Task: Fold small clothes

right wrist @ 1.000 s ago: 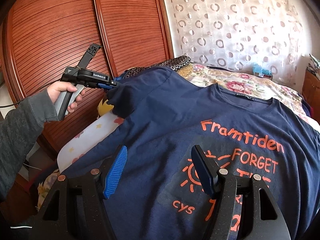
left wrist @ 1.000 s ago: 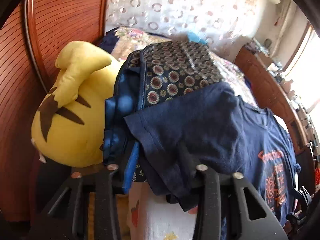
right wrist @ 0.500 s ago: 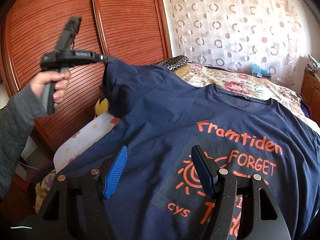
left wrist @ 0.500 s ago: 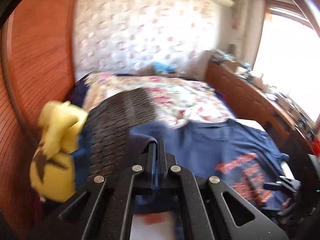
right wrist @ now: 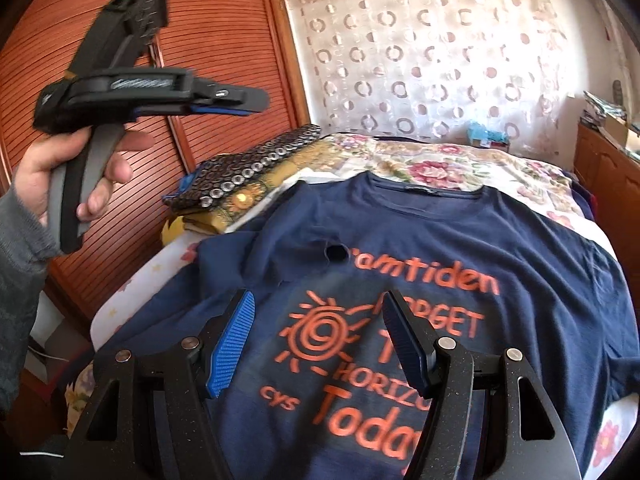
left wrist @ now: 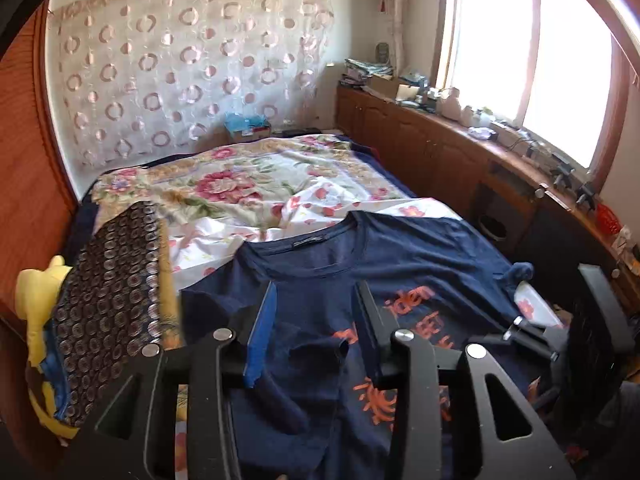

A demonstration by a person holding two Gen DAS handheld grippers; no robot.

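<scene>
While both pairs of tongs stand apart and empty, the left tongs (left wrist: 316, 320) and right tongs (right wrist: 320, 336) hover above the navy cotton T-shirt (right wrist: 460, 240), spread flat on the floral bed (left wrist: 256, 184), its sleeve (right wrist: 296, 248) folded inward.

From my right tool's view, the T-shirt (right wrist: 460, 248) lies spread on the bed (right wrist: 460, 168), collar at the far end, hem near me. Its left sleeve (right wrist: 296, 252) is folded in over the chest. Left of the shirt, at the bed's left edge, a folded patterned cloth (right wrist: 244, 172) rests on a pile, with a plush toy (left wrist: 36, 296) just left of it against the wardrobe (right wrist: 208, 40). My left tool (right wrist: 244, 104) is up in the air above that left edge. Beyond the bed's far end hangs the curtain (left wrist: 180, 72). Along the bed's right side runs a counter (left wrist: 460, 140) under the window (left wrist: 532, 40).
</scene>
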